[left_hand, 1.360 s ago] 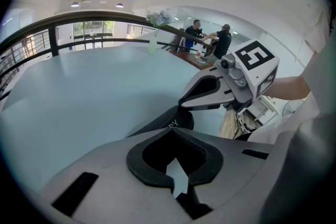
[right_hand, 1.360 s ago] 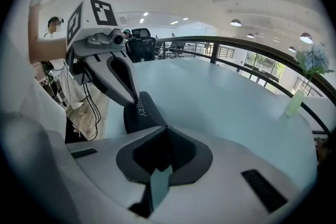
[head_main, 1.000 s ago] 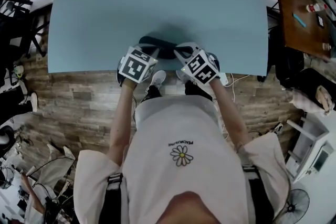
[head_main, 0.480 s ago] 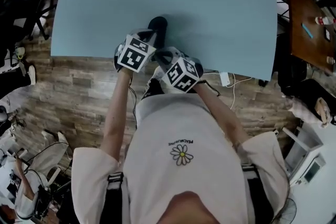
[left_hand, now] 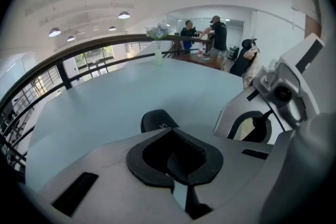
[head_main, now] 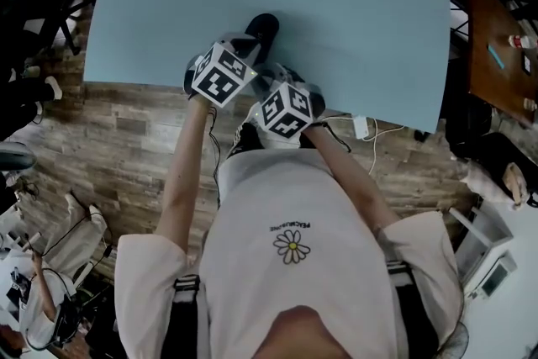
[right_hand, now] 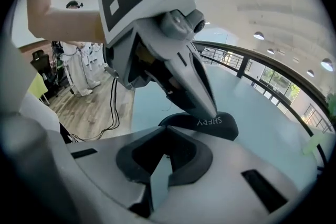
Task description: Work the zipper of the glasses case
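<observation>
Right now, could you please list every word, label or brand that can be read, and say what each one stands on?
"SHERY": pale letters, seen upside down in the right gripper view, on the black glasses case.
Small print above the daisy on the person's shirt: too small to read.
Pale mark on the glasses case in the left gripper view: too blurred to read.

The person [head_main: 181, 189] wears a pale short-sleeved T-shirt [head_main: 277, 197] with a daisy [head_main: 292, 247] on the chest and dark shoulder straps [head_main: 183, 298]. The left gripper [left_hand: 171, 131] and right gripper [right_hand: 167, 128] are grey, each bearing a black-and-white marker cube [head_main: 223, 73].
</observation>
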Action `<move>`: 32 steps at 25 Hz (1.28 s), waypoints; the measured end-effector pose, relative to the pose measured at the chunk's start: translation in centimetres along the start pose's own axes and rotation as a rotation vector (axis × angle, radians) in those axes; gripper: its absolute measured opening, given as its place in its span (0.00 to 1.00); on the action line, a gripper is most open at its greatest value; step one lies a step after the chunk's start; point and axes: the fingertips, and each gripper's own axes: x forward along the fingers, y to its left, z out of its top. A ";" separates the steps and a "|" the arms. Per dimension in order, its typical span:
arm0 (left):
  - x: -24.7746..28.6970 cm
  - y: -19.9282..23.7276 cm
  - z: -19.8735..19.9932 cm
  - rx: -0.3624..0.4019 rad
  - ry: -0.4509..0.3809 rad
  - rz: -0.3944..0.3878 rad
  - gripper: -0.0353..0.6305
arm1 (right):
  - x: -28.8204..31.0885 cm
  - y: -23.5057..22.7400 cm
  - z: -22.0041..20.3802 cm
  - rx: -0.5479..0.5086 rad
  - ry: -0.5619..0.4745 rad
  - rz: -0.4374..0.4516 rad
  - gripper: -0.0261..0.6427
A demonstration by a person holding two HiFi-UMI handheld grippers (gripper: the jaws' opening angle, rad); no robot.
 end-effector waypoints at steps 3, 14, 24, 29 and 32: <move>0.3 0.0 -0.3 -0.002 -0.009 -0.005 0.07 | -0.3 -0.7 -0.5 -0.004 0.013 -0.025 0.05; 0.8 1.3 -0.7 0.004 0.023 0.032 0.07 | -2.0 -2.8 -3.7 0.130 0.005 -0.011 0.05; 1.3 0.2 -0.1 0.011 0.007 0.010 0.07 | 0.2 -2.5 -6.0 -0.004 0.057 0.071 0.20; 1.7 -0.5 0.1 0.023 0.013 0.012 0.07 | 0.2 -2.4 -6.9 -0.021 0.031 0.195 0.19; 1.7 -0.5 0.1 0.016 0.011 0.011 0.07 | 0.5 -2.4 -7.0 -0.024 0.049 0.262 0.17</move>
